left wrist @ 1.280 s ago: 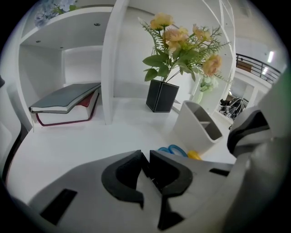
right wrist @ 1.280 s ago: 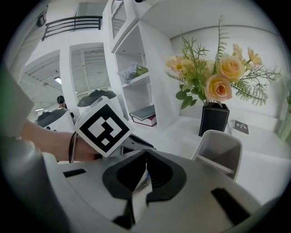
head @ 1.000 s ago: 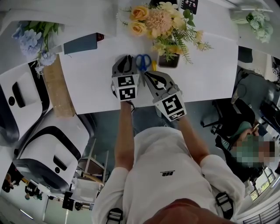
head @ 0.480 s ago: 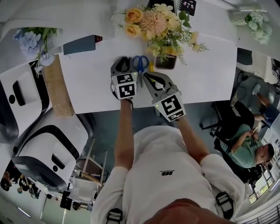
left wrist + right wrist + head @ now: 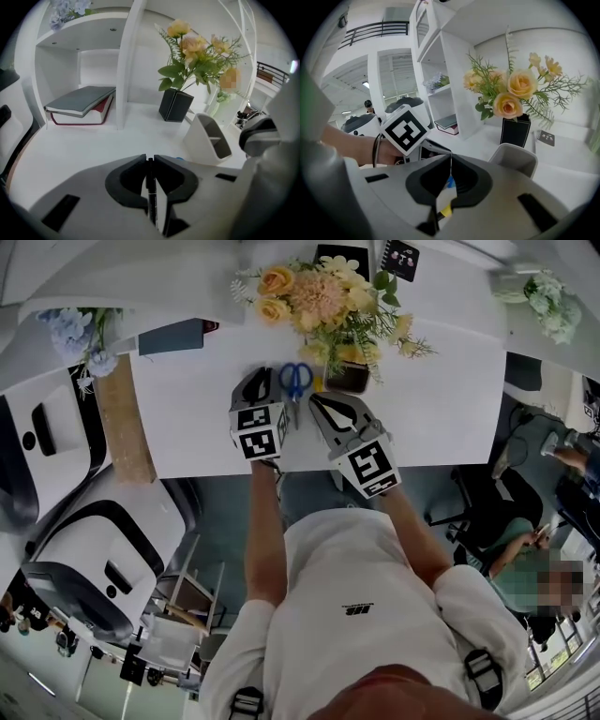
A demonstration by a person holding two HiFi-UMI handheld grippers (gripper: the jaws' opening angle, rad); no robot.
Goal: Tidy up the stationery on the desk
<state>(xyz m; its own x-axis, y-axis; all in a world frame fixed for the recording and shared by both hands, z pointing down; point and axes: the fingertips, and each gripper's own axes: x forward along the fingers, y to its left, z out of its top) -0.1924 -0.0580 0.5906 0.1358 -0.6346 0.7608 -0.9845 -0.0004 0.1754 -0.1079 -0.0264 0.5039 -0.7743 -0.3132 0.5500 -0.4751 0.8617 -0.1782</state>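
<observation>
A thin black pen (image 5: pixel 150 187) stands clamped between the jaws of the left tool (image 5: pixel 149 158), its length running along the slit between them. That tool is above the white table (image 5: pixel 187 409), near the middle of its front part. A white pen holder (image 5: pixel 212 140) with open compartments stands on the table just ahead and to the right of it. A pair of blue-handled scissors (image 5: pixel 295 379) lies on the table between the two tools, handles pointing away from the person.

The right tool (image 5: pixel 450 157) is just beside the left one, angled toward it. Its jaw tips are pressed together, and a bit of blue and a bit of yellow show through the gap below them. Its view shows the pen holder close in front at right and the left tool's marker cube (image 5: pixel 405 130) at left, held by the person's hand (image 5: pixel 351 145).

Behind the holder stands a black vase (image 5: pixel 175 106) of yellow and peach flowers (image 5: pixel 319 287). Farther left, a grey book (image 5: pixel 82 100) lies flat in a white shelf compartment.
</observation>
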